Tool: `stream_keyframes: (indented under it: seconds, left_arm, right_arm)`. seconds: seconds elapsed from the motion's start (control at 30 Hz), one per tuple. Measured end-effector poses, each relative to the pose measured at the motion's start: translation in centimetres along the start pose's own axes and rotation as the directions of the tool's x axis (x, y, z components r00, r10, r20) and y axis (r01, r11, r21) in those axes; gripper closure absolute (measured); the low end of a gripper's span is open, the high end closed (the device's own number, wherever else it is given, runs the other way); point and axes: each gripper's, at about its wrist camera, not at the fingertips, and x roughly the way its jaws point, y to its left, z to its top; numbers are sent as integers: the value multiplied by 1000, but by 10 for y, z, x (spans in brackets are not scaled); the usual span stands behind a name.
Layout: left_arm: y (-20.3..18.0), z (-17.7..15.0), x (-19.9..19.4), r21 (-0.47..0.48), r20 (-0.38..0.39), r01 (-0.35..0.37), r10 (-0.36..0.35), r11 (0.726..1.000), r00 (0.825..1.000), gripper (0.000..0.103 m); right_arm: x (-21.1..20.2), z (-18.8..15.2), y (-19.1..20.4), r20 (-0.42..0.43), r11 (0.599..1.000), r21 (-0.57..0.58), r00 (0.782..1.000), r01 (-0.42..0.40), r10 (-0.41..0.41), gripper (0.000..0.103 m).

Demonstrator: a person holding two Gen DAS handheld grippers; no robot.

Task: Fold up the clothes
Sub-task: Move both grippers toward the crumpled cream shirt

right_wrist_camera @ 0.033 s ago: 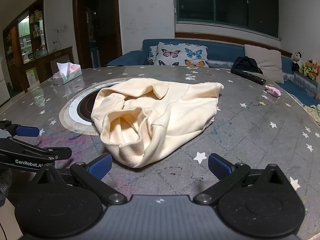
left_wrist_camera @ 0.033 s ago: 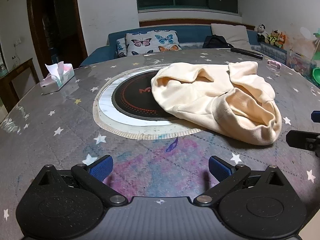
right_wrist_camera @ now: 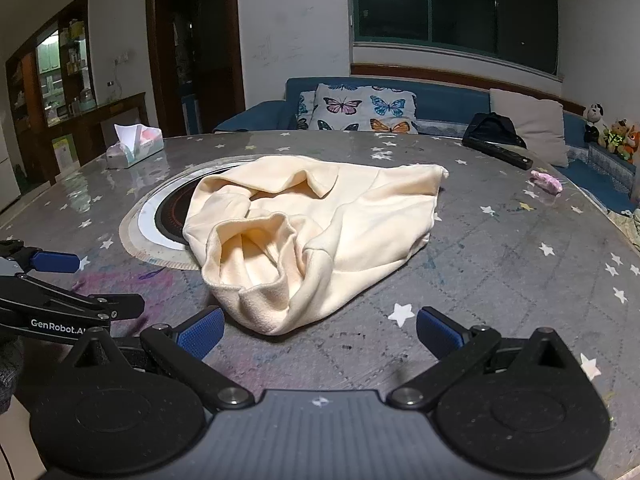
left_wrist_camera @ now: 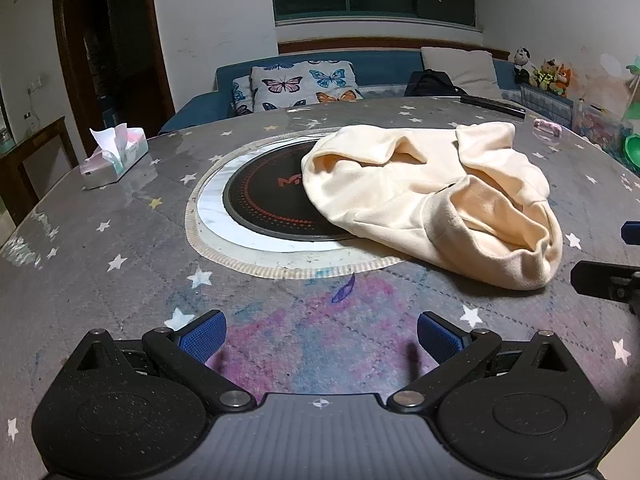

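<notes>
A crumpled cream garment [left_wrist_camera: 400, 188] lies in a heap on the round star-patterned table [left_wrist_camera: 100, 264], partly covering a black round hob plate [left_wrist_camera: 264, 200]. My left gripper [left_wrist_camera: 320, 336] is open and holds nothing, hovering over bare table short of the garment's left front. My right gripper [right_wrist_camera: 320, 330] is also open and holding nothing, with the garment's [right_wrist_camera: 320, 220] open rolled hem just beyond its left finger. In the right wrist view the left gripper's blue-tipped fingers [right_wrist_camera: 56, 262] show at the left edge, apart from the cloth.
A tissue box [left_wrist_camera: 114, 156] stands at the table's far left. A black remote [right_wrist_camera: 496, 152] and a small pink object [right_wrist_camera: 546, 182] lie at the far right. Behind the table is a blue sofa with butterfly cushions [right_wrist_camera: 360, 108].
</notes>
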Motion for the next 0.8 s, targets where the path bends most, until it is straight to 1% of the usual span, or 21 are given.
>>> stream_keyframes:
  seconds: [0.4,0.8]
  left_arm:
    - [-5,-3,-6,11,2,-6,6,1000,1000,0]
    - [-6,0,0,26,-8,9,-9,1000,1000,0]
  right_arm:
    - [2,-2,6,-18,1000,12,1000,18,-18,0]
    - [7,-1,5,-38,1000,0,999,14,-14,0]
